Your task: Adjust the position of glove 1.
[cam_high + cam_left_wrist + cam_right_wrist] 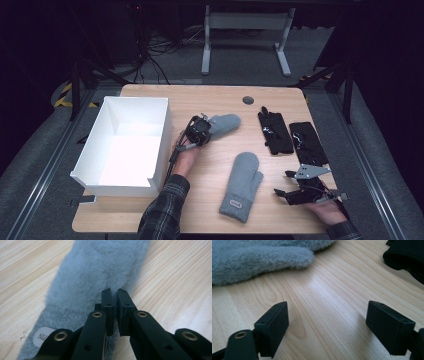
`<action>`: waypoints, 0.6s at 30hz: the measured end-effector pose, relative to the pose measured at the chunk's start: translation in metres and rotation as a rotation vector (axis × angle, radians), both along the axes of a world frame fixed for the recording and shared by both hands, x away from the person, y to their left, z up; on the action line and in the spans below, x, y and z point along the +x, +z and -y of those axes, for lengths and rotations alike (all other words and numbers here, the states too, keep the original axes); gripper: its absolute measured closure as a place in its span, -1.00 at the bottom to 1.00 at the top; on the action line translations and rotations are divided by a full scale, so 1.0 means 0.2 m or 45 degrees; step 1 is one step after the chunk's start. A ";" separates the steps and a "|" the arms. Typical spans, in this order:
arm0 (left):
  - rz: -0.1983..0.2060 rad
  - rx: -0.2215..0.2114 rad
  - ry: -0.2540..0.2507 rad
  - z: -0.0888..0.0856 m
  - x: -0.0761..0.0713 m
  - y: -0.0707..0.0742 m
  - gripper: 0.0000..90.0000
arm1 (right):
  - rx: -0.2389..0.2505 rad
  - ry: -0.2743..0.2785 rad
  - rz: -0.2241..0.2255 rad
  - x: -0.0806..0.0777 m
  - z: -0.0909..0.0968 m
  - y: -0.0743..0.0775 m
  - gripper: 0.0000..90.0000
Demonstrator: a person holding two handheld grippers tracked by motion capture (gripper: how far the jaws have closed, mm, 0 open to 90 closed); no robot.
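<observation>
My left claw (113, 312) is pinched down on the cuff end of the far grey mitten (223, 123), jaws nearly meeting with a fold of the fleece caught between them. I took it at the cuff, I'd say, because the knit band there bunches into something thin enough to bite, and it leaves the fluffy body free to trail when I lift. That mitten lies on the counter (210, 210) just right of the white box (125, 145), whose open top sits close by, a likely place to drop it.

Further right, the second grey mitten (242, 185) lies flat, cuff towards me, untouched. Two black gloves (290, 132) rest side by side beyond it.

My right claw (327, 327) waits low over bare wood at the near right, jaws spread wide and holding nothing, parked clear so it doesn't crowd the left one.
</observation>
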State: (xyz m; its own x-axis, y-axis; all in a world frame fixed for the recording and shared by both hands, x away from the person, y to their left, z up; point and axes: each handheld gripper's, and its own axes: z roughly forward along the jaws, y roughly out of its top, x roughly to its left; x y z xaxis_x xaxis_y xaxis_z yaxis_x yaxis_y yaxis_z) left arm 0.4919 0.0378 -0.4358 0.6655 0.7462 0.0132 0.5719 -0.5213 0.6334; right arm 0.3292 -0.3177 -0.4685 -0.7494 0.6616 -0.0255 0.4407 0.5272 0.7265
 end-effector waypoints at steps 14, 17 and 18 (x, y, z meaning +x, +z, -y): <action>-0.135 -0.348 0.000 -0.08 -0.17 0.19 0.93 | 0.000 -0.002 0.002 0.00 0.00 0.00 -0.58; -0.153 -0.373 -0.004 -0.10 -0.23 0.21 0.93 | 0.001 -0.003 0.003 0.00 0.00 0.00 -0.58; -0.159 -0.379 0.001 -0.10 -0.25 0.21 0.93 | 0.001 -0.003 0.003 0.00 0.00 0.00 -0.58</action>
